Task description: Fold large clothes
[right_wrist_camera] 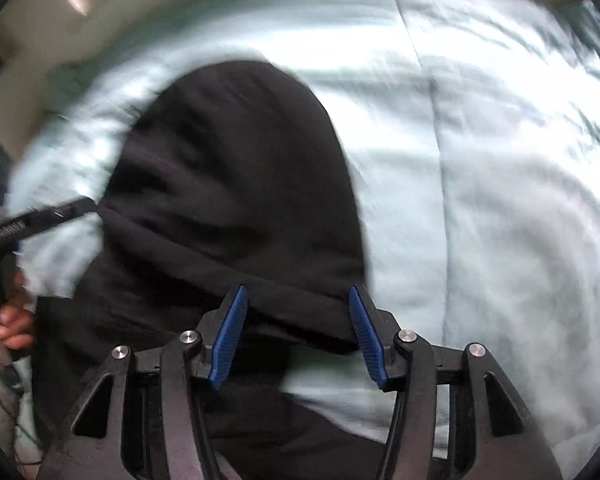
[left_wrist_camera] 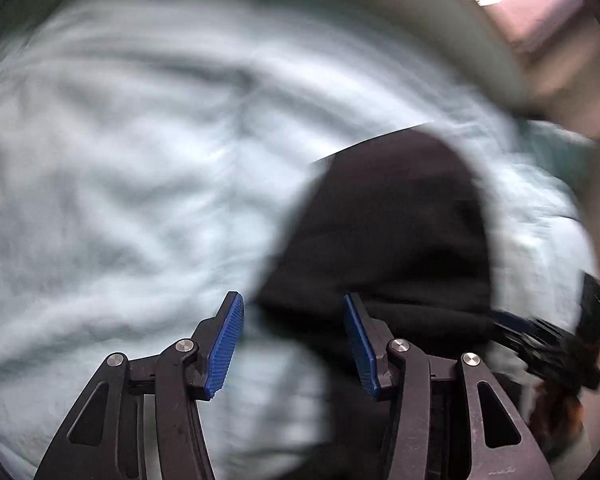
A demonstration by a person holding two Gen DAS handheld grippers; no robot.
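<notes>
Right wrist | black garment (right_wrist_camera: 236, 184) on pale bedding (right_wrist_camera: 500, 200) | writing unreadable

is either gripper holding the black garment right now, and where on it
Neither. The left gripper and right gripper both stand open, with nothing pinched. The black fabric garment lies on the pale blue bedding.

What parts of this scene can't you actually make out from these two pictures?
- Black fabric garment: its type is unclear in both wrist views; motion blur smears it, and the right gripper covers its near edge.
- Pale blue rumpled bedding: its texture is blurred in the left wrist view.
- Left gripper: its fingers are wide apart; contact with the cloth is unclear.
</notes>
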